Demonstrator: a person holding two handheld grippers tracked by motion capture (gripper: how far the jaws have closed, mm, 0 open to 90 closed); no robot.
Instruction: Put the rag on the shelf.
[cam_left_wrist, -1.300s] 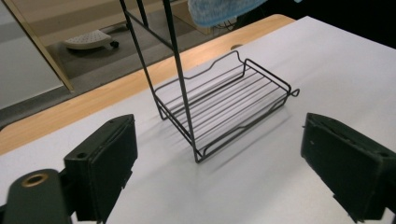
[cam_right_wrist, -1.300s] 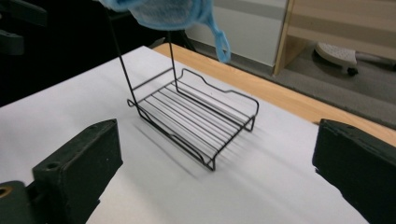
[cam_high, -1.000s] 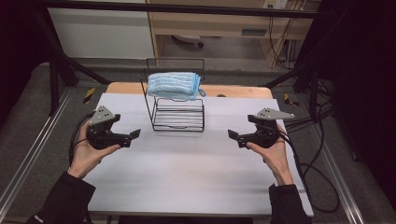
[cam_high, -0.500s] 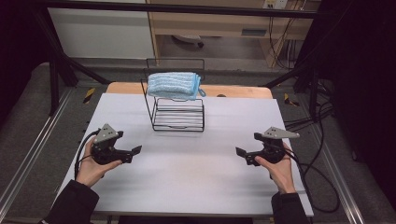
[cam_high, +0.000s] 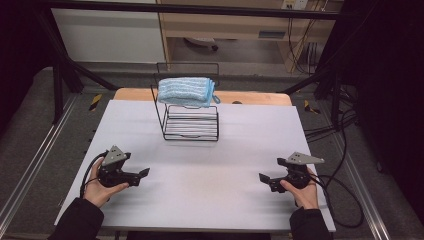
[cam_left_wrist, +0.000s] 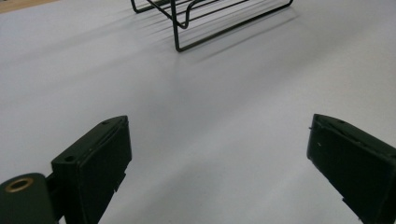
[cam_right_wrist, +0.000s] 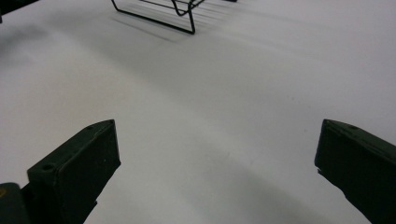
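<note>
Towel (cam_high: 186, 91) tops the rack (cam_high: 191, 120); both grippers (cam_high: 142, 173) (cam_high: 263, 177) rest low, gaping, empty.

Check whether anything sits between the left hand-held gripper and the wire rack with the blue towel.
Nothing visible does: only bare white table lies between the left hand-held gripper and the wire rack bearing the blue towel.
</note>
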